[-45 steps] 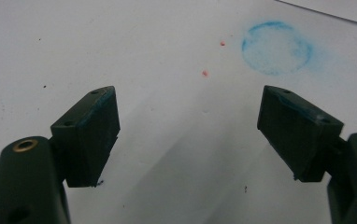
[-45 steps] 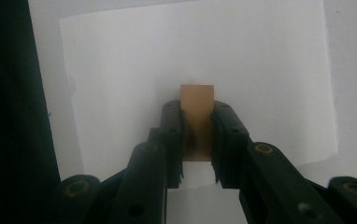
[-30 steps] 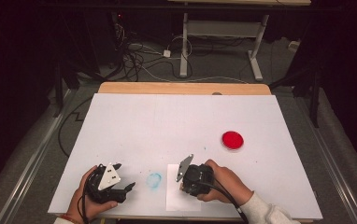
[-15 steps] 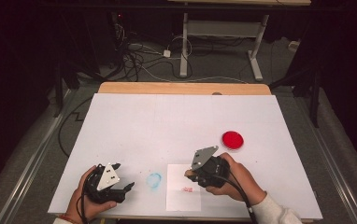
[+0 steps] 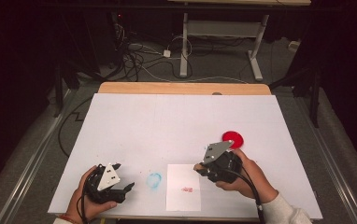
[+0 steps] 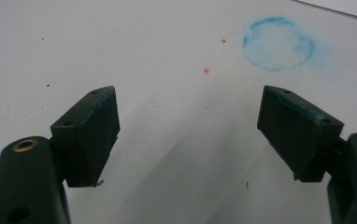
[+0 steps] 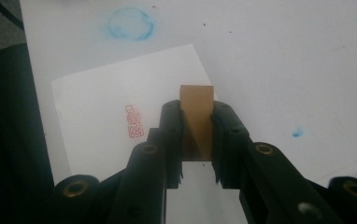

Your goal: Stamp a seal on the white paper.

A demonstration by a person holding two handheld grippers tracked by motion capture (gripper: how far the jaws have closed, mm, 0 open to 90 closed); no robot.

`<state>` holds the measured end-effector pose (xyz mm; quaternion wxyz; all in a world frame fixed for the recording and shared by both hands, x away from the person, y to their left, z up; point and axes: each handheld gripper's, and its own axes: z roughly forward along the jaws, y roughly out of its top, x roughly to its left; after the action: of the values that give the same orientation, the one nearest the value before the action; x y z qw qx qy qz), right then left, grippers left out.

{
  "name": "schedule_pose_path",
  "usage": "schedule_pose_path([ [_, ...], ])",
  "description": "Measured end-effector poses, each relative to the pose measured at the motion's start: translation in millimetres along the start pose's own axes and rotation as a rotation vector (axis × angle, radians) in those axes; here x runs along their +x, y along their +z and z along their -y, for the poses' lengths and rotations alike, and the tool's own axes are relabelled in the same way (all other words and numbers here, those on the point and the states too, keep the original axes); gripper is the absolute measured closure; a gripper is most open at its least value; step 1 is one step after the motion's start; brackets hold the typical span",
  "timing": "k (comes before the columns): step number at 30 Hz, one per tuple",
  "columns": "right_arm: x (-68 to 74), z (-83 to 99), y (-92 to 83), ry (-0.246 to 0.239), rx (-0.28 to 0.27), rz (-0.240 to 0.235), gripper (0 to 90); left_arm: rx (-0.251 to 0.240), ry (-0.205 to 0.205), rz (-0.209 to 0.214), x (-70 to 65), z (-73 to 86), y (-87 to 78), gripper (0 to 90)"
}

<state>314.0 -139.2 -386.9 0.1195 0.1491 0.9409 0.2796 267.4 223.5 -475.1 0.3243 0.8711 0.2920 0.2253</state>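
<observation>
Wooden and tan, a stamp block (image 7: 196,119) is clamped between the two black jaws of the right gripper (image 7: 196,140), its end jutting past their tips at the centre of the right gripper view. Beyond it a sheet of paper (image 7: 97,116) with a red imprint (image 7: 133,122) is seen at left. Farther up, a blue ring stain (image 7: 131,23) marks the table (image 7: 284,56). Lower left in the high view, the left gripper (image 5: 120,179) is held with jaws wide apart, nothing between.

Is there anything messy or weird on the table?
Yes. A smudged blue ring stain marks the white table left of the stamped paper. The left gripper has blue smears on its pads too.
</observation>
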Motion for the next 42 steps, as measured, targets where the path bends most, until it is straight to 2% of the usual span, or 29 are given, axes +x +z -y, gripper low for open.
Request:
schedule_pose_path([
  [4,-4.6,3.2,-2.8,0.008,0.014,0.002,76.7,-0.004,0.009,-0.006,1.1,0.2,-0.2,20.6],
  [6,-7.7,5.5,-4.3,0.018,0.021,0.018,76.7,-0.005,0.009,-0.006,1.1,0.2,-0.3,20.5],
  [7,-9.9,6.7,-4.8,0.019,0.03,0.023,76.7,-0.002,-0.003,-0.001,0.7,0.3,-0.4,20.5],
  [14,-25.2,17.7,-10.3,0.062,0.046,0.064,76.7,-0.009,-0.017,0.004,3.7,0.3,1.9,20.5],
  [25,-59.0,46.2,-23.8,0.178,0.08,0.16,76.7,-0.016,-0.014,0.006,5.0,0.9,1.0,20.5],
  [30,-77.8,60.2,-27.2,0.251,0.098,0.202,76.6,-0.008,-0.013,0.009,5.1,1.5,1.6,20.5],
  [33,-89.7,68.8,-25.3,0.286,0.138,0.224,76.7,-0.009,-0.02,0.008,5.1,2.6,0.7,20.5],
  [35,-98.2,73.5,-23.9,0.315,0.144,0.224,76.7,-0.01,-0.022,0.008,5.4,2.7,0.5,20.5],
  [37,-104.0,74.8,-21.2,0.324,0.163,0.233,76.6,-0.008,-0.023,0.008,5.5,2.6,0.8,20.5],
  [42,-116.1,66.9,-12.7,0.321,0.206,0.219,76.6,-0.003,-0.021,0.013,5.6,2.8,2.2,20.5],
])
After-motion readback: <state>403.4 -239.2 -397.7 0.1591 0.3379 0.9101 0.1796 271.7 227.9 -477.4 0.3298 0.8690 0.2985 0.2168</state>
